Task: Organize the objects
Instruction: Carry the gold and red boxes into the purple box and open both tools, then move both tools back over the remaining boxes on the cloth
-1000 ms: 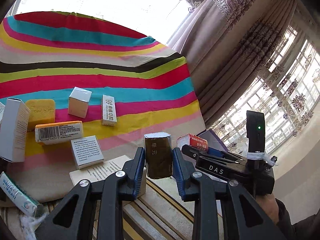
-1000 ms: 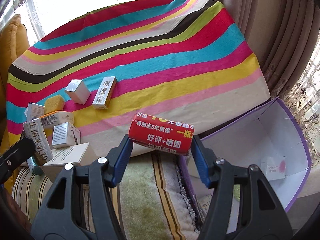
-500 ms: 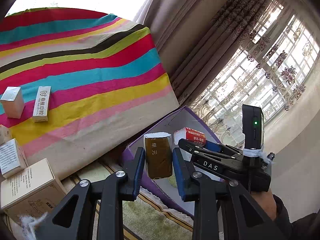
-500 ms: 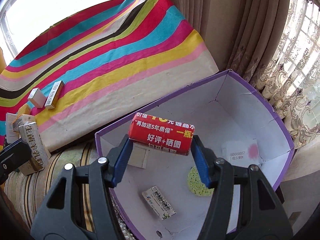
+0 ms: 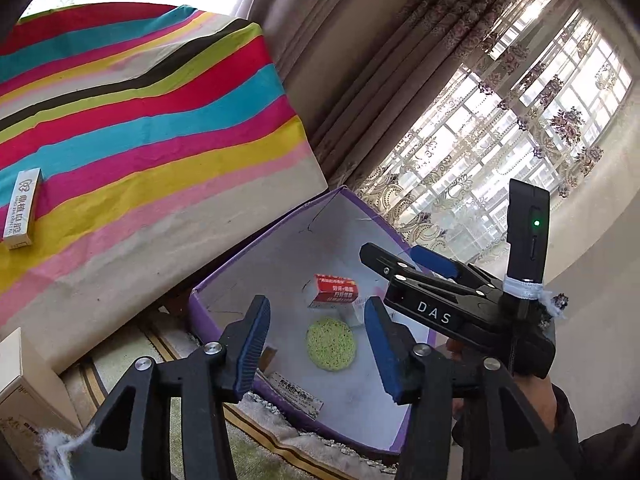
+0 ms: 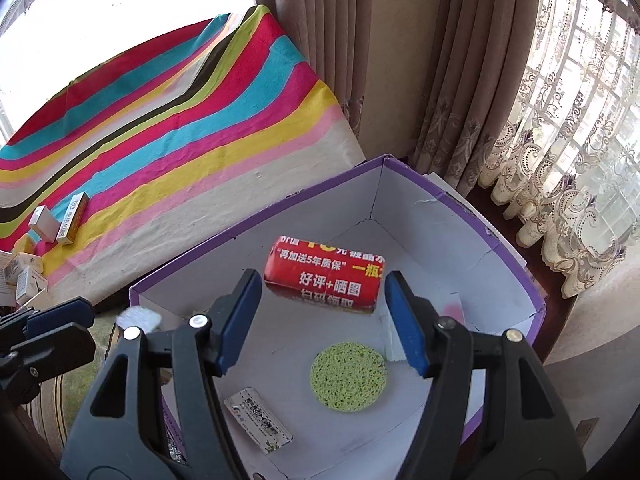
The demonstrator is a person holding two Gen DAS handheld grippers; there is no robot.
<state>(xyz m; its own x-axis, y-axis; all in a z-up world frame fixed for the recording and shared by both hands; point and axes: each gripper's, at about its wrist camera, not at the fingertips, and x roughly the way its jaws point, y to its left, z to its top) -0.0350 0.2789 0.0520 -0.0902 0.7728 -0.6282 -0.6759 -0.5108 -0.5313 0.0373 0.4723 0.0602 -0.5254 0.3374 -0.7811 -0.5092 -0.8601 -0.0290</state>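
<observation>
My left gripper (image 5: 316, 308) hangs over the purple box (image 5: 260, 248), its jaws opening with nothing between them. A blurred white and brown block (image 6: 138, 318) shows at the box's left rim, just right of the left gripper (image 6: 86, 320). My right gripper (image 6: 322, 278) is also above the purple box (image 6: 256, 226) with its jaws opening. The red carton (image 6: 324, 276) lies between its pads with a gap on each side. The left wrist view shows the red carton (image 5: 336, 290) low inside the box, under the right gripper (image 5: 388, 250).
A round green sponge (image 6: 348, 376) and a flat printed packet (image 6: 258, 420) lie on the box floor. Several small cartons (image 6: 72, 218) sit at the left on the striped cloth (image 6: 180, 140). Curtains (image 6: 420, 80) hang behind; a striped rug (image 5: 200, 432) lies below.
Both grippers swung right from the striped cloth to over the purple box. The left let go of the brown block; the right's pads came off the red carton.
</observation>
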